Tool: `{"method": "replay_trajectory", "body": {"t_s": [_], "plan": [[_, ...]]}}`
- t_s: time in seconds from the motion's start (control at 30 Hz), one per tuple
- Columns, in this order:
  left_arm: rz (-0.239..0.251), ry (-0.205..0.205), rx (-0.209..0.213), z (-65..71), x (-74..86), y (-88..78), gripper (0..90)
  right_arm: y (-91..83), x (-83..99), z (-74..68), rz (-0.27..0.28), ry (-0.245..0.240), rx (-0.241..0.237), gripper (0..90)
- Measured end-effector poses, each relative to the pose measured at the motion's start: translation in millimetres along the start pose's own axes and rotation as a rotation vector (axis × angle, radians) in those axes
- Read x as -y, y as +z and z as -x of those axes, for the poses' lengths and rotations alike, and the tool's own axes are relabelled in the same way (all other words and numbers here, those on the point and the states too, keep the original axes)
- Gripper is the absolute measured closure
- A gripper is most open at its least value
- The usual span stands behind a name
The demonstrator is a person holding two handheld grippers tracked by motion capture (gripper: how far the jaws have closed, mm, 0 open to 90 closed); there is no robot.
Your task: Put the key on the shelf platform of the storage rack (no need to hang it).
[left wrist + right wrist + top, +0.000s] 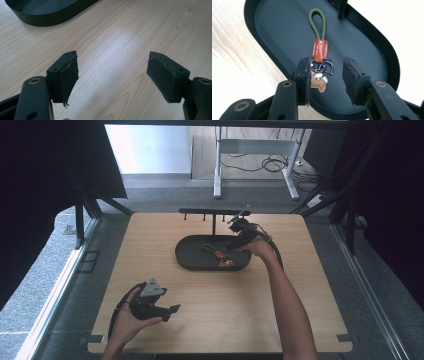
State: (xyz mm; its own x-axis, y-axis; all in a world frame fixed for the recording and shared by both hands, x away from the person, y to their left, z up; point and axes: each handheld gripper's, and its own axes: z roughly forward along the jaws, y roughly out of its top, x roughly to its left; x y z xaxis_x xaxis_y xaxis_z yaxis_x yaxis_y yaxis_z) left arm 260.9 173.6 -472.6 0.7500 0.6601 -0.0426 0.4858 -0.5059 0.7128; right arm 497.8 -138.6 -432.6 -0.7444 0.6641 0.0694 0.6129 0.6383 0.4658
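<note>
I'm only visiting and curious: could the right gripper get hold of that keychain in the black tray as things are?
Probably yes. The right gripper hangs just over the keychain in the tray, jaws apart around its rings and charm, with nothing between.

A pale wooden desk (215, 290) with rounded corners carries a shallow, dark oval tray (192, 260) toward its far middle. Behind the tray stands a black T-shaped hook rack (210, 212).

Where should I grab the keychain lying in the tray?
Take the keychain by its brown leather tab, from above, jaws across its narrow width. It lies flat and straight in the tray; the tab is firmer than the green loop or loose rings.
</note>
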Motion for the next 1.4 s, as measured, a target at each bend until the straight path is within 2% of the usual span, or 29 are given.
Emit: {"method": "replay_trajectory", "body": {"t_s": [0.27,0.53,0.7,0.87,1.2,1.4], "plan": [[-0.002,-0.002,-0.004,0.2,0.4,0.1,25.7,-16.8,6.0,-8.8,0.029,-0.004,0.01,56.7],[-0.005,0.003,-0.015,1.1,-0.1,0.3,25.8,-41.5,34.1,-27.0,0.081,-0.023,0.033,50.6],[-0.014,0.005,-0.018,2.2,-0.3,3.3,25.7,-52.7,63.8,-35.3,0.112,-0.021,0.033,48.9],[-0.021,0.009,-0.019,3.1,-0.2,5.9,25.7,-57.1,102.6,-39.8,0.131,-0.013,0.04,48.0],[-0.038,0.014,-0.018,7.8,-1.3,11.3,25.7,-55.9,174.6,-48.4,0.187,0.031,0.03,47.2],[-0.041,0.017,-0.025,8.3,-1.3,11.2,25.7,-50.1,215.0,-59.9,0.215,0.067,0.051,46.2]]}}
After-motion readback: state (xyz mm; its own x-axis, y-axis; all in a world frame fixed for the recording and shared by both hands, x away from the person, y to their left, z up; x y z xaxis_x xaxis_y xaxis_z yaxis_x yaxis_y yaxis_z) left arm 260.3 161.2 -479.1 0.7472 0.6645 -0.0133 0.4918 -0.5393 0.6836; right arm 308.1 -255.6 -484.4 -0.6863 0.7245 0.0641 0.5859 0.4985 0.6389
